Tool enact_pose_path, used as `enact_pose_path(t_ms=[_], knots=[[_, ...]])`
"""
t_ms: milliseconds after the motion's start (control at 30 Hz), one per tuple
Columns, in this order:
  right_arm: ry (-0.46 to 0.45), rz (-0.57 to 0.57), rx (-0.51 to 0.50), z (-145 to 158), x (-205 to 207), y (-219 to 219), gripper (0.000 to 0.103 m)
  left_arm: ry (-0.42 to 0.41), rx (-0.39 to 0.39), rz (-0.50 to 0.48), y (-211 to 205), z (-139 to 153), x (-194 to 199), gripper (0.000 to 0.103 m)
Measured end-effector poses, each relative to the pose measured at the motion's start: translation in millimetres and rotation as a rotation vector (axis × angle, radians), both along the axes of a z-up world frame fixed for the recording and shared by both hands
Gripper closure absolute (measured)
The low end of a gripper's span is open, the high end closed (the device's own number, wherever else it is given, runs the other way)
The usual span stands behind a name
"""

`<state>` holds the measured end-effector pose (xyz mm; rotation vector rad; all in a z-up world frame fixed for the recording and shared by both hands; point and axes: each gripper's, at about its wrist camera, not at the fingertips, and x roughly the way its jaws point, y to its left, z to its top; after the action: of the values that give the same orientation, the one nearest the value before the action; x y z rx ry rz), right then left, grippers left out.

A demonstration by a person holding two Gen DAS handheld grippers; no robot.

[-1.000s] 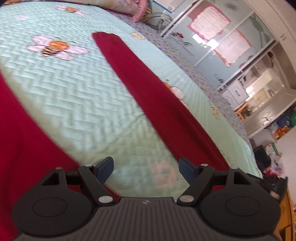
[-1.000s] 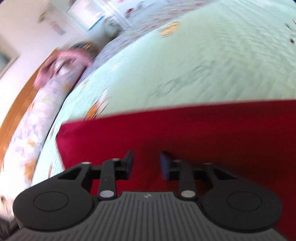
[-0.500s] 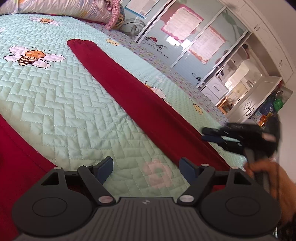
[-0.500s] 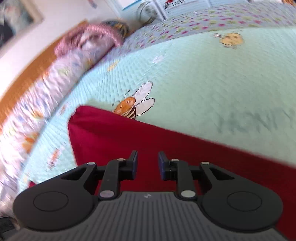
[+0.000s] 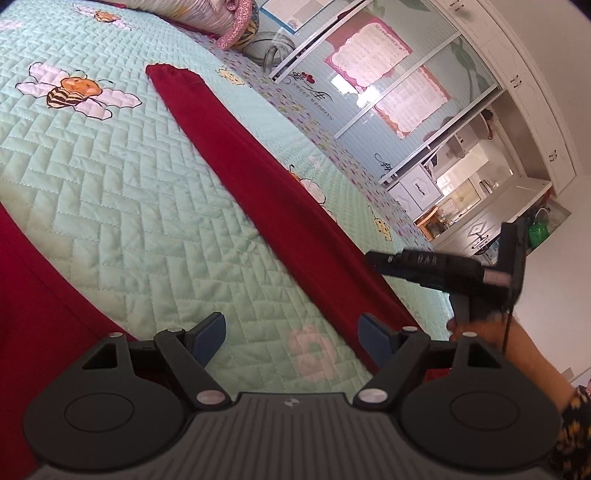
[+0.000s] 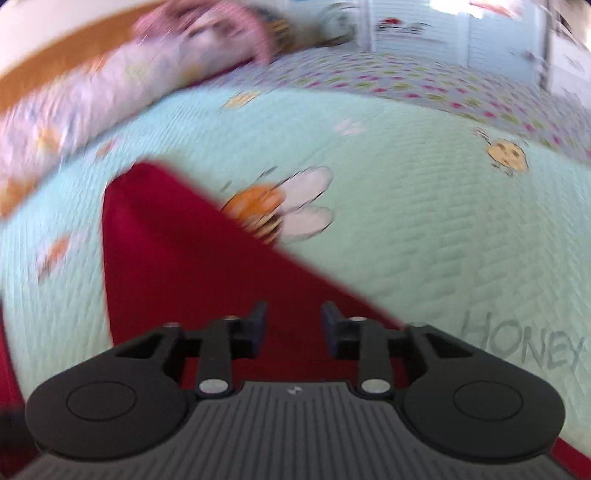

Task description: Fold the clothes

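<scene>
Across the pale green quilted bedspread (image 5: 122, 206) we see a dark red garment (image 5: 258, 184) laid flat, one long narrow part of it stretching diagonally from near the pillows toward us, with more red cloth at the left edge of the left wrist view. In the right wrist view, which is blurred, the same red cloth (image 6: 177, 258) ends in a squared corner beside an embroidered orange bee with white wings (image 6: 280, 206).

Our left hand-held gripper (image 5: 291, 336) hangs over the bedspread with its jaws spread wide and nothing between them; the blue pads (image 5: 210, 336) sit above bare quilt and a faint pink flower motif (image 5: 314, 350).

Our right hand-held gripper (image 6: 293, 325) points down over the red cloth, its jaws opening, and we see no fabric caught between them. From the left wrist view that gripper (image 5: 436, 266) shows side-on at the bed's near edge, held in a hand (image 5: 491, 332) with a dark patterned sleeve (image 5: 572, 424).

Beyond the bed lie floral pillows (image 5: 207, 11), a pale blue wardrobe with pink panels (image 5: 388, 66) and white cabinets (image 5: 517, 59).
</scene>
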<state>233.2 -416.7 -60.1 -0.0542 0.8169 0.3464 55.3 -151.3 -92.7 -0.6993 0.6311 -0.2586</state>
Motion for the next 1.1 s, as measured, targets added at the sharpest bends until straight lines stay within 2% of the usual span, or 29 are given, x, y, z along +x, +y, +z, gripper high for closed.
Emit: enact_pose_path(t_ms=[67,167,267,333,367,467,500,533,600,633,733,867,933,967,1100], knots=[[-0.047,-0.037,-0.073,1.9,-2.7,12.7,0.065,-0.008,0.008,-0.005,-0.2,-0.3,-0.8,0.021],[-0.053,-0.091,-0.029,3.0,14.6,13.5,0.066,-0.014,0.012,-0.011,-0.1,-1.3,-0.9,0.021],[-0.026,-0.047,-0.079,-3.0,35.3,25.6,0.062,-0.016,0.013,-0.016,1.3,-2.7,0.6,0.021],[0.025,-0.002,-0.105,-14.2,43.2,36.4,0.052,-0.018,0.018,-0.020,0.9,-3.3,1.2,0.021],[0.046,0.009,-0.117,-20.3,45.5,41.3,0.052,-0.019,0.020,-0.022,0.7,-3.5,1.5,0.021],[0.029,-0.004,-0.133,-27.4,39.3,46.4,0.052,-0.023,0.022,-0.025,0.5,-3.9,1.9,0.020],[0.024,-0.015,-0.121,-27.3,37.5,45.7,0.059,-0.024,0.021,-0.025,0.9,-4.1,2.3,0.020],[0.019,-0.027,-0.111,-27.3,36.3,44.9,0.077,-0.025,0.019,-0.026,1.2,-4.3,2.7,0.020],[0.012,-0.051,-0.116,-26.9,41.2,42.7,0.097,-0.026,0.016,-0.027,1.9,-4.8,3.4,0.020],[0.008,-0.063,-0.118,-26.7,43.6,41.6,0.102,-0.027,0.014,-0.028,2.3,-5.2,3.7,0.020],[-0.004,-0.102,-0.128,-26.4,51.4,38.3,0.103,-0.029,0.009,-0.028,3.1,-5.7,4.3,0.020],[-0.028,-0.191,-0.192,-31.9,74.9,32.4,0.103,-0.033,0.004,-0.028,3.6,-6.0,4.6,0.020],[-0.037,-0.209,-0.168,-26.1,74.4,30.5,0.103,-0.034,0.000,-0.028,4.3,-6.0,4.8,0.020],[-0.038,-0.181,-0.131,-21.1,68.3,31.5,0.102,-0.034,-0.004,-0.027,4.8,-6.1,4.9,0.020],[-0.017,0.057,-0.083,-3.3,18.5,59.2,0.101,-0.033,-0.013,-0.028,6.3,-6.4,5.1,0.020]])
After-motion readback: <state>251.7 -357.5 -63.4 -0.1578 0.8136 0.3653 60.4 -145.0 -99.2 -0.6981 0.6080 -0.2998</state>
